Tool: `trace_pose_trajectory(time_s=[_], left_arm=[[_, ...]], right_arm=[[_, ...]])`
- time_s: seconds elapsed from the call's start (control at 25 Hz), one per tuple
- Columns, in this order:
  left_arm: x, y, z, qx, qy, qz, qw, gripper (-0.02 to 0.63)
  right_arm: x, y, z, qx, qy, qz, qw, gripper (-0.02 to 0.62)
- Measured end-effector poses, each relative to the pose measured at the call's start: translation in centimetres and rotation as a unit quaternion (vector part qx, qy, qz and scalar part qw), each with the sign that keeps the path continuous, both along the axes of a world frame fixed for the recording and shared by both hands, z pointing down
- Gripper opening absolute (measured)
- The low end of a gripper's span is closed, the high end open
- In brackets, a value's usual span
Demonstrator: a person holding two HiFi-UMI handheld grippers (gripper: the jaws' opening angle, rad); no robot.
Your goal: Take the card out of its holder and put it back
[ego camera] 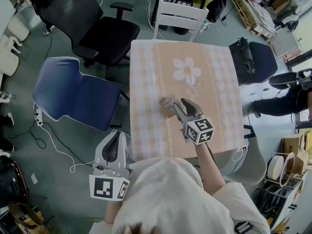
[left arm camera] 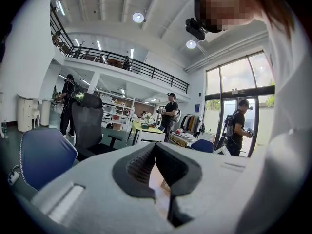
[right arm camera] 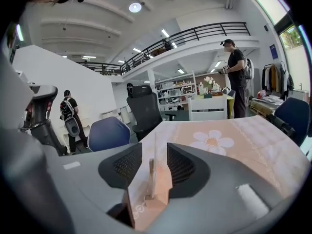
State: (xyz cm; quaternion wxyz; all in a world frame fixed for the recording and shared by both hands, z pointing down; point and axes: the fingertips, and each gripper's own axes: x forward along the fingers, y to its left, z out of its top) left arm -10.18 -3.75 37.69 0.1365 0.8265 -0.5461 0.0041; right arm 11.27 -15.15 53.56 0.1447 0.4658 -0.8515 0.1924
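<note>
While the right gripper point(right arm camera: 154, 156) has its jaws spread wide, the card point(right arm camera: 155, 139) stands upright between them, slotted in its wooden holder point(right arm camera: 151, 180), and the pads don't look like they're touching it. The holder sits on the checked table point(ego camera: 214, 87), on the person's side of the flower print point(ego camera: 186, 71). The left gripper point(left arm camera: 155, 149) hangs off the table's left edge, jaws together with nothing in them, near a blue chair point(ego camera: 73, 94).

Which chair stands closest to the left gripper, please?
The blue chair, just beyond the left gripper; the black chair and white chair stand farther off.
</note>
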Motion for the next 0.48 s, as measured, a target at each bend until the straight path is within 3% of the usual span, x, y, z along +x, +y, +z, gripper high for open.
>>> trace_pose_trajectory(time_s=[0.16,0.28,0.4,0.48], left_arm=[[0.0,0.0,-0.3,0.008,-0.003,0.006,0.9999,0.000],[-0.1,-0.4,-1.3,0.023,-0.008,0.012,0.9996,0.000],[-0.7,-0.8,-2.5,0.039,-0.013,0.010,0.9991,0.000],[-1.4,-0.7,-3.2,0.049,-0.015,0.002,0.9987,0.000]], right_arm=[[1.6,-0.5,-3.9,0.043,-0.020,0.030,0.998,0.154],[2.1,-0.5,-8.9,0.097,-0.042,0.042,0.994,0.102],[2.2,0.9,-14.6,0.154,-0.067,0.047,0.985,0.000],[2.2,2.7,-17.2,0.177,-0.074,0.049,0.980,-0.002]])
